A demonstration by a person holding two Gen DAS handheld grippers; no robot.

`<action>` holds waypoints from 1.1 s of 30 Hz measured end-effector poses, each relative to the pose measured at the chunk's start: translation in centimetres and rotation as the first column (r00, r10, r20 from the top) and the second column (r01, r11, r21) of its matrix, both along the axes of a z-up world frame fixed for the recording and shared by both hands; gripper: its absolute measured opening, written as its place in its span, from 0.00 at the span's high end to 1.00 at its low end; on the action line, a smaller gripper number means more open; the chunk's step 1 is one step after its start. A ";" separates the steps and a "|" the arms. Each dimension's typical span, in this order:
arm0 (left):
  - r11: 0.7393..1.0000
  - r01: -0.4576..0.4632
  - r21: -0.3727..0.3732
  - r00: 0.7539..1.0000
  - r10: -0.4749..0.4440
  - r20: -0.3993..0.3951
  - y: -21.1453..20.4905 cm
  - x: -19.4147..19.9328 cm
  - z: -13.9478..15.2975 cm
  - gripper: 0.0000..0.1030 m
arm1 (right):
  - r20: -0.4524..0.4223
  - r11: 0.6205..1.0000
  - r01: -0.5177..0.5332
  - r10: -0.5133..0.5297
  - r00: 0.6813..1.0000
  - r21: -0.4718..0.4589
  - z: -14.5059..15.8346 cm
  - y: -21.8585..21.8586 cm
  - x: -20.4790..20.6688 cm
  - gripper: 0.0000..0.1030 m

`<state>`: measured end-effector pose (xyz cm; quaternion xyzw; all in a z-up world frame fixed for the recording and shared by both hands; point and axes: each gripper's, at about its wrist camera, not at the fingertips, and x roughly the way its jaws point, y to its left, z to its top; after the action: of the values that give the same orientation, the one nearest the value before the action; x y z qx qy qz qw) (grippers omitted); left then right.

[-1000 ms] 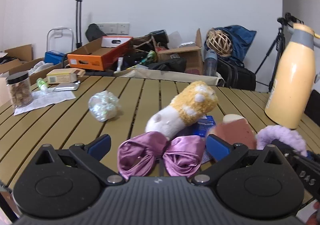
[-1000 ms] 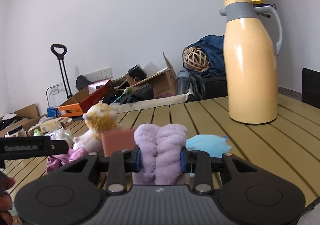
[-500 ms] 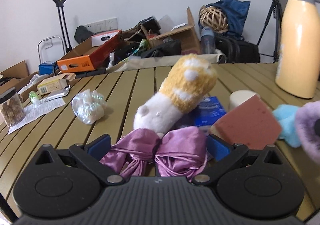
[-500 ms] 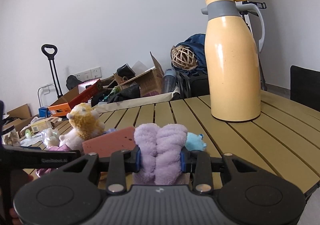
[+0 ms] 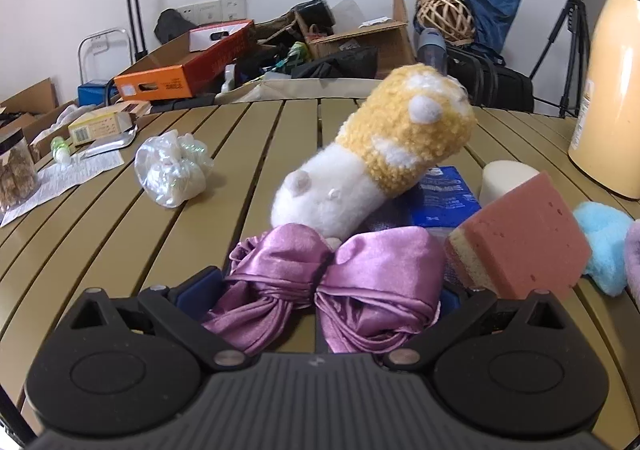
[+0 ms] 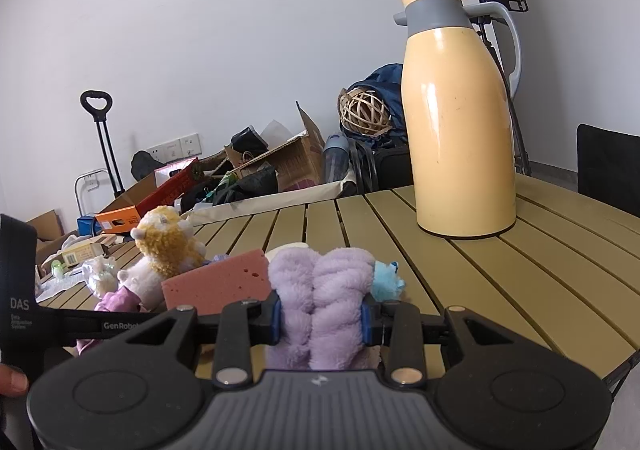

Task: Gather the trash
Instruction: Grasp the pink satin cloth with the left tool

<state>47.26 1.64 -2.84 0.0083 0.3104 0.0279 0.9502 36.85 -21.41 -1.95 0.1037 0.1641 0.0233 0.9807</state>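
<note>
On the slatted table [image 5: 280,138] your left gripper [image 5: 320,290] is standing with its jaws spread wide around the purple satin bow [image 5: 332,274], the blue pads just beside the cloth on either side and not squeezing it. Your right gripper [image 6: 320,314] is clamping the lilac plush scrunchie [image 6: 320,290] tightly between its blue pads. The crumpled plastic wrap [image 5: 172,170], the plainest piece of trash, is lying well to the left of the bow, apart from both grippers. At the table's far left a clear jar [image 5: 16,170] with a black lid is holding brown bits. On the right the yellow thermos jug [image 6: 460,130] is standing upright, lid on; its contents are hidden. Behind the table an orange cardboard box [image 5: 180,70] is holding a white carton. Compared with a second ago, the left gripper is sitting lower and closer to the bow, so the bow and the yellow-and-white plush toy [image 5: 380,154] are looming larger, and the pink sponge [image 5: 520,238] is showing nearer. The right gripper's hold is unchanged.
</note>
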 end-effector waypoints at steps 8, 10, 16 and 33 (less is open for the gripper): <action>1.000 -0.014 0.000 1.000 0.014 0.011 0.0 -0.5 0.0 0.29 | -0.001 1.000 -0.019 0.019 1.000 0.003 0.1 0.2 0.0 0.67; 1.000 -0.022 0.001 1.000 0.022 0.017 0.0 -0.7 0.1 0.35 | -0.001 1.000 -0.024 0.024 1.000 0.002 0.0 0.3 0.0 0.67; 0.999 -0.032 -0.007 0.999 0.032 0.025 0.4 -1.4 0.6 0.54 | -0.002 0.999 -0.035 0.035 0.999 0.000 0.0 0.5 -0.2 0.67; 0.998 -0.058 -0.037 0.994 0.062 0.095 1.4 -5.7 2.8 0.61 | 0.030 0.996 -0.089 0.089 0.996 -0.004 0.6 1.3 -2.1 0.67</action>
<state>41.53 3.09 -0.09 -0.0188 0.2651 0.0514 0.9627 34.77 -20.08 -1.39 0.0948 0.1537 0.0683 0.9812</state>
